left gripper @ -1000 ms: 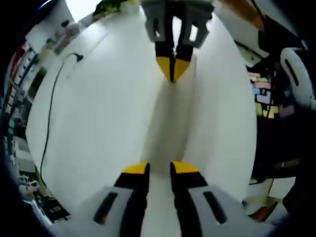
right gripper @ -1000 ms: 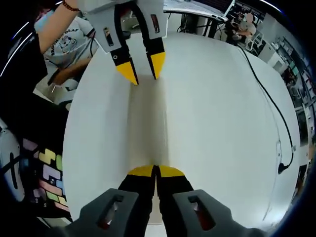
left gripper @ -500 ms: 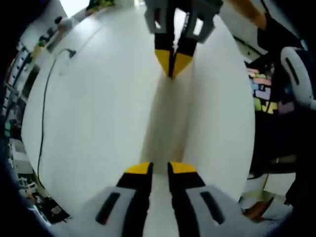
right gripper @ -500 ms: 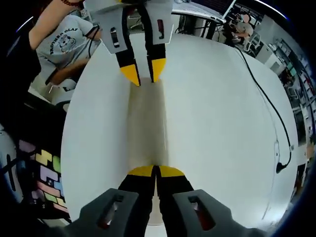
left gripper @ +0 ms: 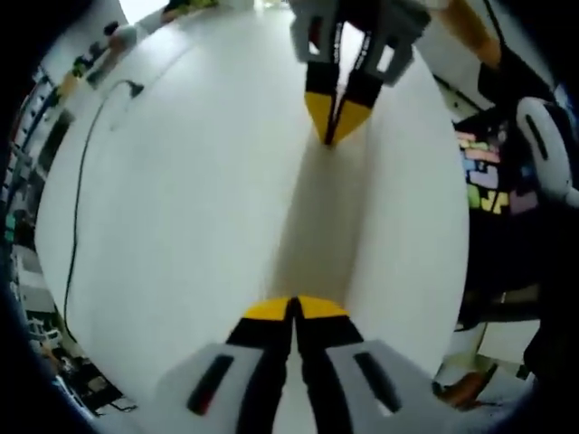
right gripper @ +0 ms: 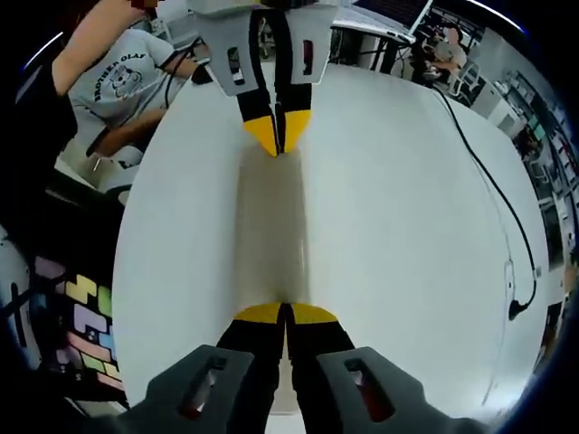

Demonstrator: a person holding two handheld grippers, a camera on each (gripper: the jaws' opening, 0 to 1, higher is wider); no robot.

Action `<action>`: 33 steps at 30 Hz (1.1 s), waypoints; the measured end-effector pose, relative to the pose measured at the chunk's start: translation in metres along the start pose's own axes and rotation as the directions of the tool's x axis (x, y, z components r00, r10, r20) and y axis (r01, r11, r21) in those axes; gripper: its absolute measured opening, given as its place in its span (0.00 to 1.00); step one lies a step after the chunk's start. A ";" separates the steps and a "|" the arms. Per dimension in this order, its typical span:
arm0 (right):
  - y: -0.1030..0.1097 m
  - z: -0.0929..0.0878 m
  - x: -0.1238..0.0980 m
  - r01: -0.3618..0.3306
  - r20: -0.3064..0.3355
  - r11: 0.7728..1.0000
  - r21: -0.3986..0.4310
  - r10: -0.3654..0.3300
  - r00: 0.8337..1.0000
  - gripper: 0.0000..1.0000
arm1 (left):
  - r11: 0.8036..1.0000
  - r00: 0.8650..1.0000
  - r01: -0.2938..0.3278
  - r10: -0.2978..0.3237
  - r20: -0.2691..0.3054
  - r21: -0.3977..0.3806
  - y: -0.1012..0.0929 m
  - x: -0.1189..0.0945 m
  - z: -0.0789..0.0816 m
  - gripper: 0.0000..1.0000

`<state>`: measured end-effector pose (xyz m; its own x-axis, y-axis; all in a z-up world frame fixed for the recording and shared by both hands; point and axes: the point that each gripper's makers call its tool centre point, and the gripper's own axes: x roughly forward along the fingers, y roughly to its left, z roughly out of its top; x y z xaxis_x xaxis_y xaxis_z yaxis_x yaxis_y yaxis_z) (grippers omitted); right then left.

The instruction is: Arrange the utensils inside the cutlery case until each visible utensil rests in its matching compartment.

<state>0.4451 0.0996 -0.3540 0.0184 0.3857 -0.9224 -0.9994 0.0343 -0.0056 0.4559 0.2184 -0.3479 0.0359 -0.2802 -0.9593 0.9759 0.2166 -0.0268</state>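
Above a white table (left gripper: pixel 181 199) my left gripper (left gripper: pixel 294 308) rises from the bottom of the left gripper view, its yellow-tipped jaws pressed together on nothing. Facing it from the top of that view is my right gripper (left gripper: pixel 335 116), also shut. In the right gripper view the right gripper (right gripper: pixel 285 313) stands shut and empty at the bottom. The left gripper (right gripper: pixel 277 136) points back at it from the top, held by a person. A faint shaded band on the white table (right gripper: pixel 398 226) runs between the two pairs of tips.
A black cable (left gripper: pixel 78 226) lies along one side of the table, the same cable (right gripper: pixel 507 235) ending in a plug. A person in a grey printed T-shirt (right gripper: pixel 122 77) stands past the table edge. Coloured floor tiles (left gripper: pixel 488 176) and cluttered desks lie beyond.
My left gripper's jaws, slightly apart before, have come together. The right gripper stayed shut. The two grippers have drifted a little relative to each other.
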 end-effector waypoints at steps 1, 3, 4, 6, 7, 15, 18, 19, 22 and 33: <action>0.000 0.000 0.000 0.001 0.006 1.000 0.000 -0.001 1.000 0.00 | 1.000 1.000 0.001 -0.001 0.003 -0.002 0.000 0.000 0.000 0.01; 0.001 0.002 0.001 -0.001 0.011 0.999 0.044 0.001 1.000 0.00 | 1.000 1.000 0.003 -0.003 -0.005 0.001 -0.001 0.001 0.000 0.01; 0.001 0.002 0.001 -0.006 0.012 0.999 0.038 0.006 1.000 0.00 | 1.000 1.000 0.001 0.000 -0.024 0.010 -0.003 0.002 0.000 0.01; 0.006 0.006 0.003 -0.032 0.024 0.998 0.053 0.031 0.999 0.00 | 1.000 0.998 -0.002 0.003 -0.057 0.023 -0.004 0.003 0.000 0.01; 0.015 0.013 0.006 -0.080 0.062 0.995 0.053 0.077 0.995 0.00 | 1.000 0.998 -0.003 0.004 -0.061 0.023 -0.004 0.003 0.000 0.01; 0.014 0.016 0.004 -0.034 0.055 0.999 -0.018 0.035 0.998 0.00 | 1.000 1.000 -0.015 0.015 -0.020 0.024 -0.007 0.004 -0.002 0.01; 0.013 0.009 0.001 -0.046 0.031 0.999 0.014 0.045 0.999 0.00 | 0.999 0.999 -0.021 0.022 -0.039 0.037 -0.007 0.004 -0.001 0.01; 0.013 0.006 -0.001 -0.047 0.019 0.999 0.012 0.047 0.999 0.00 | 0.999 0.999 -0.022 0.024 -0.043 0.040 -0.007 0.005 -0.001 0.01; 0.007 0.001 -0.005 -0.044 -0.006 0.999 0.021 0.044 0.999 0.00 | 0.998 0.998 -0.030 0.032 -0.052 0.047 -0.008 0.005 0.000 0.01; -0.027 0.004 -0.036 0.046 0.044 0.999 -0.008 -0.045 0.998 0.23 | 1.000 0.999 -0.001 0.002 -0.051 0.025 -0.011 0.004 0.004 0.07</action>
<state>0.4720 0.0890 -0.3194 0.0651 0.4243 -0.9032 -0.9977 0.0443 -0.0511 0.4462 0.2112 -0.3507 0.0271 -0.2317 -0.9724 0.9809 0.1935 -0.0188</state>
